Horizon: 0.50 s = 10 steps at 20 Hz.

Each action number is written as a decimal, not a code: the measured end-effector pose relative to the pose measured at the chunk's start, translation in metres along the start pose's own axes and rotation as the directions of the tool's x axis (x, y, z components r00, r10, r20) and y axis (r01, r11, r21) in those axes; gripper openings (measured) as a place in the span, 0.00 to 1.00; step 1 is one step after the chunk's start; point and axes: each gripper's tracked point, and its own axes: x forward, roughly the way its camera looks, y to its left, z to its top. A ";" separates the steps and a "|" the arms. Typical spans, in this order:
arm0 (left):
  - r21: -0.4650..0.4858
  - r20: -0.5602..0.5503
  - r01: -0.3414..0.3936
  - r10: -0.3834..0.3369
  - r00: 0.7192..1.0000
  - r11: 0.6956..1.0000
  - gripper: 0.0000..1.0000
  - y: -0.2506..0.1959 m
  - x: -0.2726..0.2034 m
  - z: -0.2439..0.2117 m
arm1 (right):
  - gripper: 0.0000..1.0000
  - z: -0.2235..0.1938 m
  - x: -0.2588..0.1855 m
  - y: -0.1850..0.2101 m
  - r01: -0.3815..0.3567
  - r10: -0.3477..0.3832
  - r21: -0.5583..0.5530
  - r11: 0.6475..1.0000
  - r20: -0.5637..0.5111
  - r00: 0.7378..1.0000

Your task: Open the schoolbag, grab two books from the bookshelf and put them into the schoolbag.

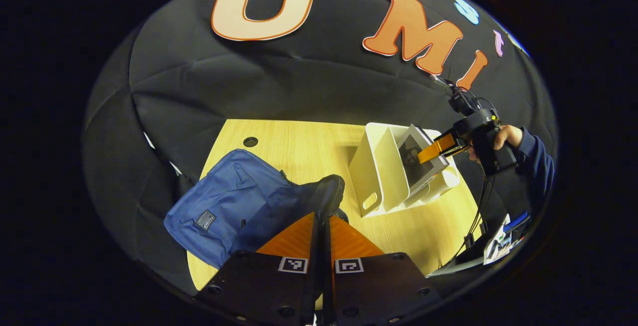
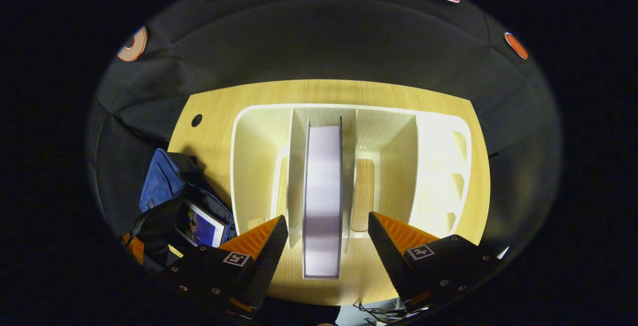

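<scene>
My right tongs (image 2: 326,239) stand with the two fingers well apart, one on each side of the upright book (image 2: 323,191) in the bookshelf (image 2: 438,166). Neither finger touches the covers yet. I judge this a pre-grasp station: the fingers straddle the page edge so that closing would pinch the book across its thickness and let it be lifted straight out of its slot. The book stands in the middle compartment between two white dividers. The compartments to either side look bare.

My left tongs (image 1: 323,216) have the fingers drawn together on the dark rim of the schoolbag (image 1: 234,201), at the bag's mouth. I judge the hold is there to keep the opening lifted and spread for the next book. In the right gripper view the schoolbag (image 2: 159,186) lies at the near left of the tabletop (image 2: 214,111), mouth open, with one book (image 2: 199,227) already showing inside it. One of the two is thus stowed, by my reckoning.

In the left gripper view the bookshelf (image 1: 379,166) stands on the right part of the tabletop (image 1: 299,141), with the right tongs (image 1: 438,147) and the holding hand (image 1: 503,139) at the book (image 1: 416,159) from the right.
</scene>
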 end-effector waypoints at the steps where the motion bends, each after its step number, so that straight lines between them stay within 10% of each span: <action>1: 0.001 -0.002 0.001 -0.001 1.000 1.000 0.06 0.001 0.001 0.000 | 0.98 0.002 0.008 0.002 -0.004 0.004 0.004 1.000 -0.018 1.000; 10: -0.007 -0.008 0.007 -0.007 1.000 1.000 0.06 0.007 0.002 -0.004 | 0.54 0.008 0.042 0.003 0.052 -0.052 -0.001 0.999 -0.116 0.992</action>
